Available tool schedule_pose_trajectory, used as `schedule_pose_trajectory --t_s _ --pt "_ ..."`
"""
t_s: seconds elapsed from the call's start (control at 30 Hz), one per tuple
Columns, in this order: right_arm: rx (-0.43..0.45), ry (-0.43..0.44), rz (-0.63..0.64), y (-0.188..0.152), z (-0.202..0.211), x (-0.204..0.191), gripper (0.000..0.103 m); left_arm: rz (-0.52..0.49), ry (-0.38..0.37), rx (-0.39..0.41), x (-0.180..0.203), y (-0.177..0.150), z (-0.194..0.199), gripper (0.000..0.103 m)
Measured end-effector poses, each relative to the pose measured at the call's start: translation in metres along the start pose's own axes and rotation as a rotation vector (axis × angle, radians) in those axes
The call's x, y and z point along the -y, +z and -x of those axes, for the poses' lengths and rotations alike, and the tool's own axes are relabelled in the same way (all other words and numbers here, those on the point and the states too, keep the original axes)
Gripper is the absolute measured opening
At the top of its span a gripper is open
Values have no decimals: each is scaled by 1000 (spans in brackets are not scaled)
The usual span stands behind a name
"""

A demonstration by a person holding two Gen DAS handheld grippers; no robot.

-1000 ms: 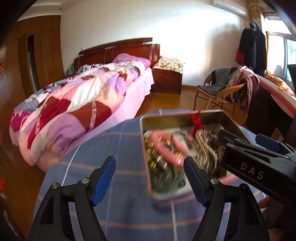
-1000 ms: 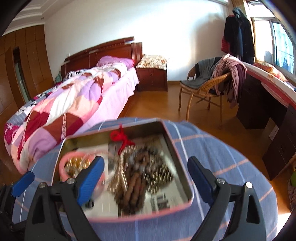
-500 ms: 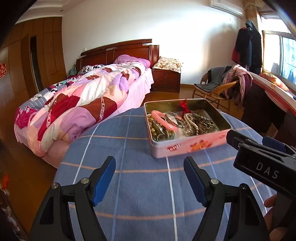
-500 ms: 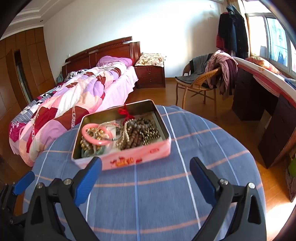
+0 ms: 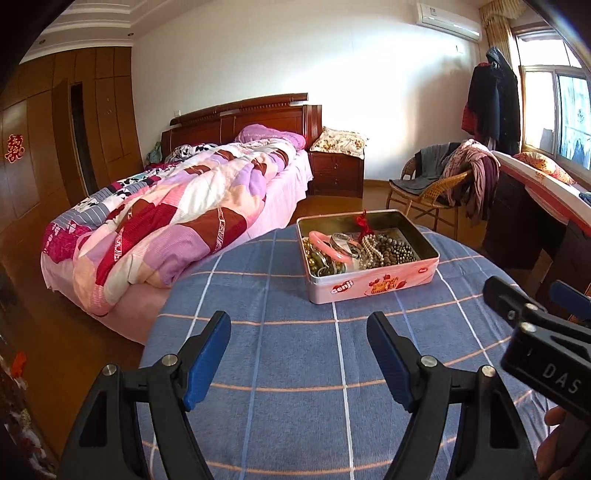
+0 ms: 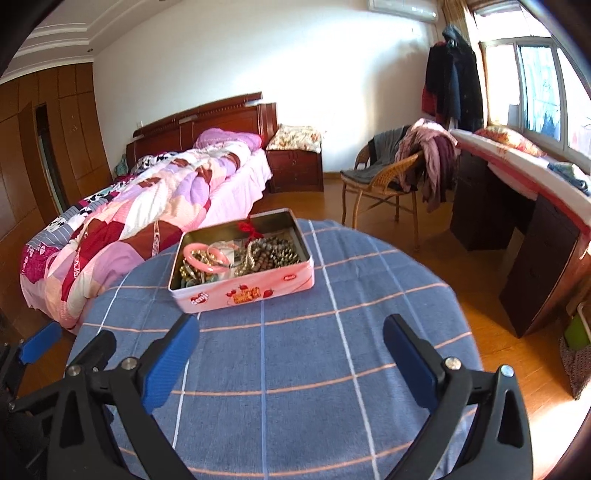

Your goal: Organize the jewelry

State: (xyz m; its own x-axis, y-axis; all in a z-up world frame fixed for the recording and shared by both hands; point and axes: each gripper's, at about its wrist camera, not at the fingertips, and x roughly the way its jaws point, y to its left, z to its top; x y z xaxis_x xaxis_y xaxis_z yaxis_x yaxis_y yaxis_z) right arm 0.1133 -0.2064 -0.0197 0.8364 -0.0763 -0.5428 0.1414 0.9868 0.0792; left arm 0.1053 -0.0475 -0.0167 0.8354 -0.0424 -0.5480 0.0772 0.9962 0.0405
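A blue checked cloth [image 5: 295, 350] covers the round surface. Behind it stands a bed [image 5: 280, 192] with a dark wooden headboard [image 5: 240, 118], and a patchwork quilt [image 5: 166, 221] in pink, purple and red lies on it. A purple pillow [image 5: 271, 134] rests near the headboard. Beside the bed there is a nightstand [image 5: 336, 175] with a flowered cushion [image 5: 341, 142] on top. A wicker chair [image 6: 380, 184] carries several clothes. Dark coats [image 6: 452, 85] hang near the window [image 6: 535, 77]. An air conditioner [image 5: 448, 18] is mounted high on the white wall. Wooden wardrobes [image 5: 55, 129] fill the left side.
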Motion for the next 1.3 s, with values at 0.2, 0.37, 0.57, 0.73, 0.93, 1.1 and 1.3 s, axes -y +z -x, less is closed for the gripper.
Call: schedule_pose_trajectory --t_s 0.2,0.37,0.57,0.73,0.93,1.1,1.3 --pt "82 1 -8 10 27 -3 103 18 14 35 -9 6 18 77" --pt "159 -7 -9 20 49 -8 103 32 31 75 -15 12 32 79" --pt "223 0 -20 27 61 -14 103 40 49 122 -21 18 44 82" --pt "228 -4 -11 26 59 -17 103 30 58 128 -20 18 45 85" --pt "216 1 -21 23 56 -16 103 13 64 117 -19 17 41 85" --pt "211 1 -29 23 56 -14 103 10 66 117 -18 16 41 85" --pt "213 1 -35 24 57 -13 103 7 68 122 -17 17 42 85"
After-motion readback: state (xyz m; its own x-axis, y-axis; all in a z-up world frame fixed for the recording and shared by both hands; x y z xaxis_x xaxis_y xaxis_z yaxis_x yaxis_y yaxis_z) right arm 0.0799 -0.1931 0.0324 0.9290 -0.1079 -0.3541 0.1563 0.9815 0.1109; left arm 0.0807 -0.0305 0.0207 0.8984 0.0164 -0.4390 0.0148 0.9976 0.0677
